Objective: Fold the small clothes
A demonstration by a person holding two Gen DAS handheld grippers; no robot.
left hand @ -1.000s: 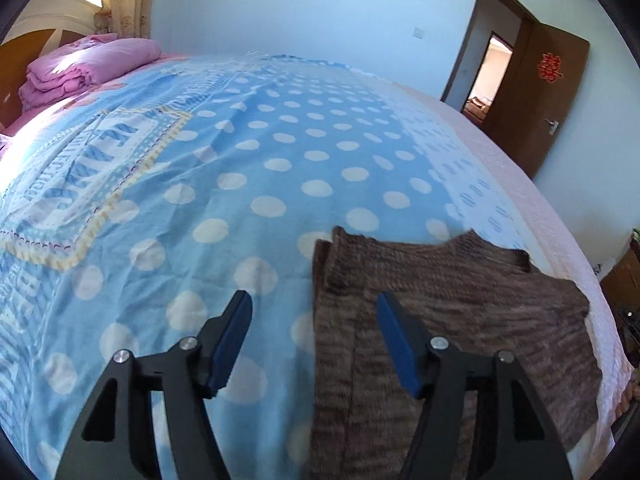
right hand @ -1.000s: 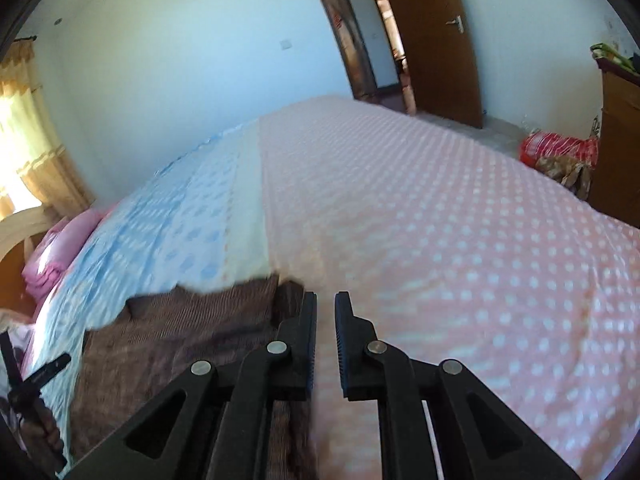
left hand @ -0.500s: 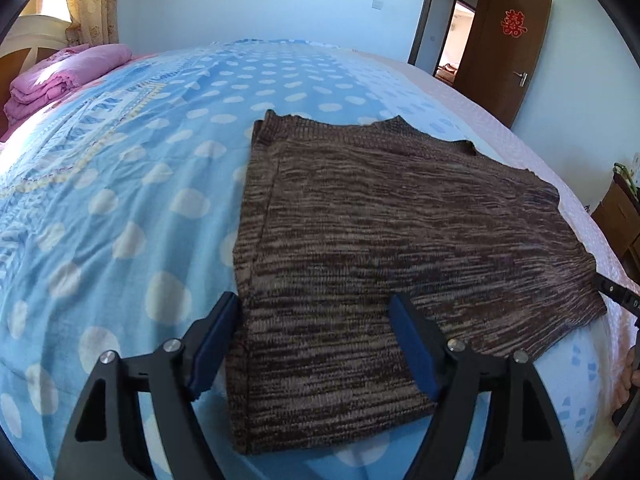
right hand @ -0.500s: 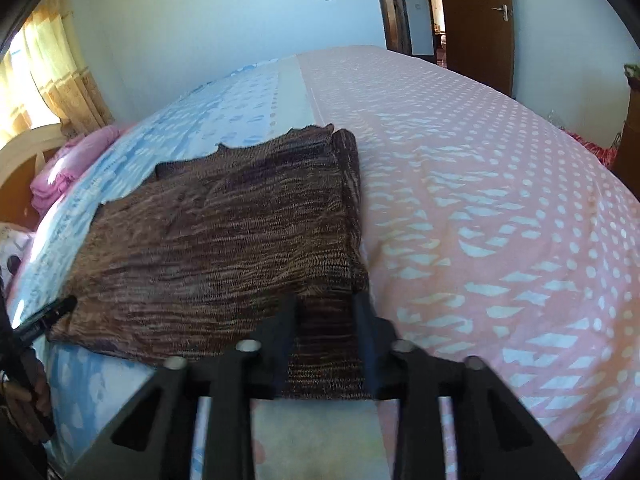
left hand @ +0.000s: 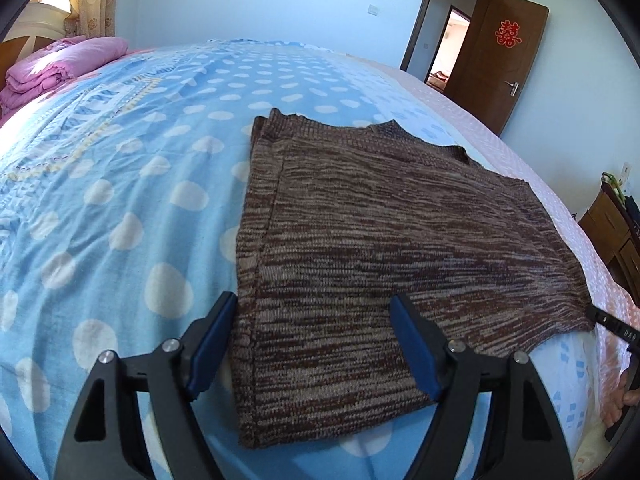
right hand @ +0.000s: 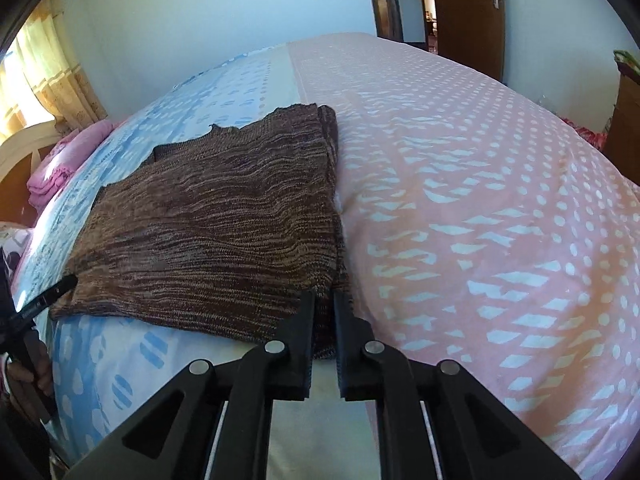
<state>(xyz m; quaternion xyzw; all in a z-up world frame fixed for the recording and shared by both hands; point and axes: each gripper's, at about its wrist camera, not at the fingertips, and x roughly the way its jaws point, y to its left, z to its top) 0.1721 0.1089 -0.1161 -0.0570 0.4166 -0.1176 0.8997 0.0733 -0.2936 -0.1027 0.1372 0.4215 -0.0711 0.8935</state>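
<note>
I had the brown knitted sweater (left hand: 400, 248) lying flat on the bed (left hand: 120, 200), across the seam where the blue dotted sheet met the pink one, its hem toward me at the near edge. My left hand-held gripper (left hand: 316, 344) hung over the near left corner of the hem with its blue pads well apart; its jaws had just been opening, and the knit lay under the gap between them with nothing pinched. My right hand-held gripper (right hand: 324, 340) sat at the near right corner with its jaws almost together; a narrow slit showed between them, and I could not tell whether any of the knit was caught in it.

I judged the sweater soft, limp and light, a loose knit that would sag and stretch rather than hold a line. It would not slip much on cotton. The two hem corners looked like the right places to grip, taking both layers at once so they rose together.

For writing, I could read only a red double-happiness character (left hand: 508, 34) on the brown door (left hand: 504, 64); white lettering on the other gripper's finger was too small to read.
</note>
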